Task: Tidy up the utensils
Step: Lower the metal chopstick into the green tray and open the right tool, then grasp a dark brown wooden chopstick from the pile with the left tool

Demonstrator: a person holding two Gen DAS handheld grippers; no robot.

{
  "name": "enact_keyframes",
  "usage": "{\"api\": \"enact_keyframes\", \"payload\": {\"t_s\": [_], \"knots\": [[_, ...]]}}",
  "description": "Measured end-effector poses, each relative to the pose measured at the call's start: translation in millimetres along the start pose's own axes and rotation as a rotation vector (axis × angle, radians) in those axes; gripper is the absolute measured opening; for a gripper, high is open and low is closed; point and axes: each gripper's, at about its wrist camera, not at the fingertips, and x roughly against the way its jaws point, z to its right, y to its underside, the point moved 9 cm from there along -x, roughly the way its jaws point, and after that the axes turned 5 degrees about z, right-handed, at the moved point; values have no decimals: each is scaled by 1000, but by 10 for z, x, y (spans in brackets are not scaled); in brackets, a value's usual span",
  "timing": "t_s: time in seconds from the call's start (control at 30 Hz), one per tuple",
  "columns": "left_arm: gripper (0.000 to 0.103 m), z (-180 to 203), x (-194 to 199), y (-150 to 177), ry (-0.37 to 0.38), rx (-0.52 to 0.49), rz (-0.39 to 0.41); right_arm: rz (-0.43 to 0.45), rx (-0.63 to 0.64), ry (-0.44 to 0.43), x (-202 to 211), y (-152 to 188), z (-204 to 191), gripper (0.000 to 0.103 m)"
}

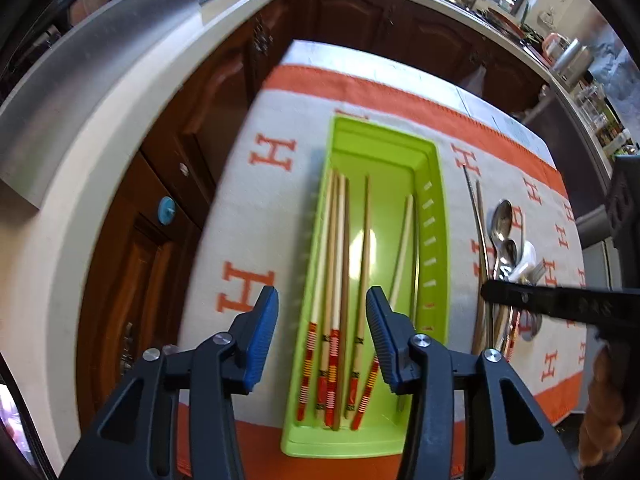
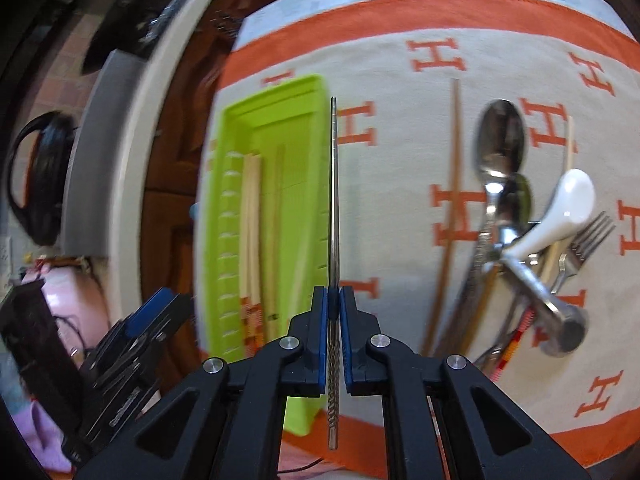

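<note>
While clamped near its ridged handle end, a steel chopstick [image 2: 334,208] rides in the right gripper [image 2: 334,304], lifted beside the green tray [image 2: 224,184].

Thin, stiff and slick, it looks light but likely to pivot or slide between the pads, so a hold on the ridged part, as now, seems the safest. Over the tray, the left gripper [image 1: 322,320] hangs with jaws apart, nothing between them; wooden chopsticks [image 1: 338,264] lie lengthwise inside. Farther out on the cloth [image 2: 400,92], spoons [image 2: 498,148], a white ladle-spoon [image 2: 560,216] and a fork [image 2: 588,240] lie piled and crossing; the ceramic one looks breakable, the metal ones smooth and heavier.
</note>
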Motion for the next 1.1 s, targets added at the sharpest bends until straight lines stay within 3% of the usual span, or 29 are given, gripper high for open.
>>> {"api": "enact_keyframes", "payload": {"t_s": [0.17, 0.47, 0.73, 1.1], "knots": [[46, -82, 43, -31, -24, 18, 15, -28, 61, -32, -15, 57, -381, 6], [47, -143, 41, 38, -41, 35, 1, -18, 107, -40, -122, 52, -422, 11], [54, 101, 60, 39, -24, -5, 2, 18, 109, 4, 163, 34, -61, 15], [55, 735, 66, 66, 20, -97, -18, 74, 67, 43, 469, 48, 602, 15]]}}
